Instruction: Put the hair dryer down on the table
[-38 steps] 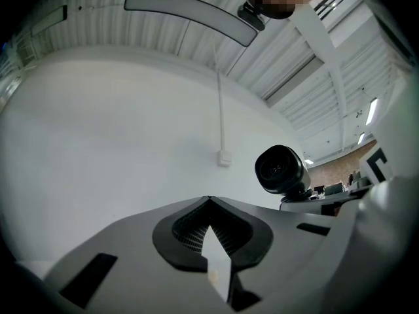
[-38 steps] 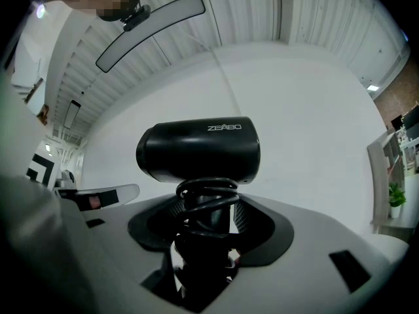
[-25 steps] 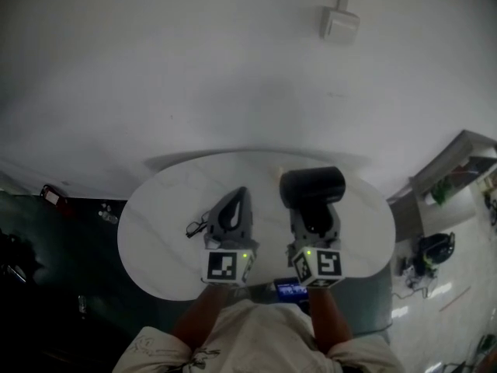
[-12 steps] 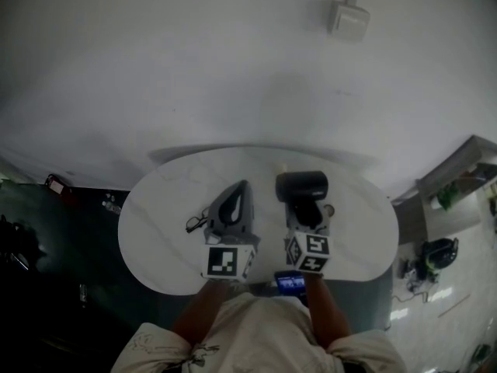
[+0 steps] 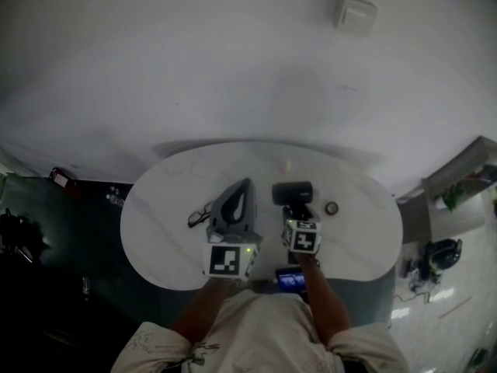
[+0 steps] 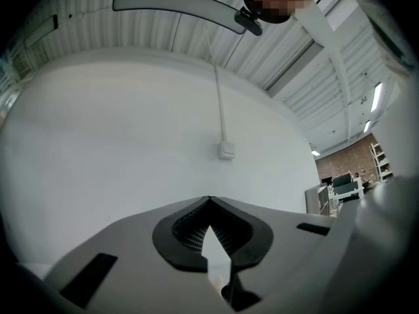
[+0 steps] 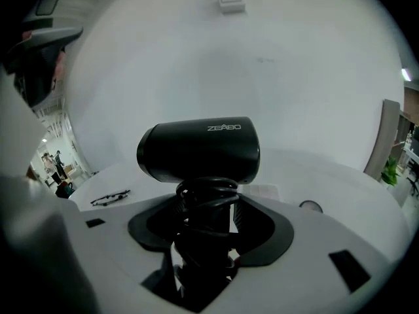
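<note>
While the right gripper (image 7: pixel 205 235) pinched its handle, the black hair dryer (image 7: pixel 200 150) stood up above the jaws with its fat barrel lying sideways. A black cord (image 7: pixel 207 193) was wound round the handle in loops. The jaws pressed on the handle and the cord from both sides. Small pale letters showed on the side of the barrel.

From the head view, the hair dryer was over the middle of the white oval bench (image 5: pixel 167 189), just in front of the right gripper. The right gripper pointed away from the person and tipped down. It was too hard to tell if the hair dryer touched the bench or hung just above it.

Just beside it, on the left, was the left gripper (image 5: pixel 239 196). Its jaws were pressed together into a point, and nothing was between them. It pointed away from the person too.

A pair of glasses (image 5: pixel 198 217) lay on the bench just left of the left gripper. A small round ring (image 5: pixel 331 208) lay on the bench to the right of the hair dryer. A little cream thing (image 5: pixel 286 165) sat near the far edge of the bench, past the hair dryer. None of them touched the hair dryer.

A small blue screen (image 5: pixel 290 280) showed at the near edge of the bench, close to the person's right arm. Behind the bench was a plain white wall (image 5: pixel 194 68). High up on it was a small white box (image 5: pixel 356 12) with a thin pipe going up from it.
</note>
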The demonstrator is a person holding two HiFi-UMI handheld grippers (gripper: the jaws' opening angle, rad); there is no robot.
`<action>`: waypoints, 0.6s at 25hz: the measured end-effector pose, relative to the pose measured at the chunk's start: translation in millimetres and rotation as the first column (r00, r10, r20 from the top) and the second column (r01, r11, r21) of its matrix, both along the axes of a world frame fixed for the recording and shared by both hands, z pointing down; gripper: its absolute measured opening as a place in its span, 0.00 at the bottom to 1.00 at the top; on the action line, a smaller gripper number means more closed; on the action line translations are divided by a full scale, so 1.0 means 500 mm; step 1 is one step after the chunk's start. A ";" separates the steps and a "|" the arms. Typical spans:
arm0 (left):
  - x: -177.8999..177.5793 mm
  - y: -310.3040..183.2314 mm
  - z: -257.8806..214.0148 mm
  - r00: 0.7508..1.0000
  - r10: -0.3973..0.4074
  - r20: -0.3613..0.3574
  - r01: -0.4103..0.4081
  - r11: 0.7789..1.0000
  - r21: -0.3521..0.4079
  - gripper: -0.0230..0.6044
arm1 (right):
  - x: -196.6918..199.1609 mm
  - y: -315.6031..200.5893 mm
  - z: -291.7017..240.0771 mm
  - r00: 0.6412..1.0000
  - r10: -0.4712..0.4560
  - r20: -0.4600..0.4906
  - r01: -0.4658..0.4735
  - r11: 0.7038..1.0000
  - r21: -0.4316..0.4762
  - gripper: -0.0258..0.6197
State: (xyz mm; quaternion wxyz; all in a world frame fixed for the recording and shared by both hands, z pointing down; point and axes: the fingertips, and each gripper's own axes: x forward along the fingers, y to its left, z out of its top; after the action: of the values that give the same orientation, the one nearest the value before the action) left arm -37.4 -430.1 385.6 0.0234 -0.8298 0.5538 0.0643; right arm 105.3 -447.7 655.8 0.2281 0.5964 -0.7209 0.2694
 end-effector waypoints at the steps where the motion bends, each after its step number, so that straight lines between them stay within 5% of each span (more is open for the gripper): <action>1: 0.001 -0.001 0.003 1.000 -0.001 0.000 0.001 1.000 -0.003 0.03 | 0.002 0.000 0.017 1.000 -0.008 -0.014 0.007 1.000 -0.029 0.42; 8: 0.004 -0.001 0.014 1.000 0.000 0.009 0.000 1.000 -0.009 0.03 | -0.012 0.028 0.122 0.997 -0.069 -0.039 0.059 0.971 -0.231 0.42; 11: 0.005 -0.001 0.018 1.000 0.000 0.008 0.000 1.000 -0.017 0.03 | -0.020 0.085 0.166 0.997 -0.069 -0.015 0.057 0.912 -0.406 0.42; 14: 0.005 -0.003 0.024 1.000 0.000 0.005 0.000 1.000 -0.031 0.03 | -0.024 0.052 0.163 0.994 -0.101 -0.034 0.083 0.934 -0.348 0.42; 15: 0.005 -0.003 0.026 1.000 0.001 0.008 0.000 0.999 -0.033 0.03 | -0.031 0.063 0.171 0.994 -0.106 -0.019 0.091 0.921 -0.379 0.42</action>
State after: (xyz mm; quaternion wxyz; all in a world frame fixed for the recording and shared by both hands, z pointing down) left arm -35.1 -431.6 398.7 0.0121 -0.8305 0.5545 0.0518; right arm 89.8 -416.3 741.4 0.3659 0.5096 -0.6798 0.3798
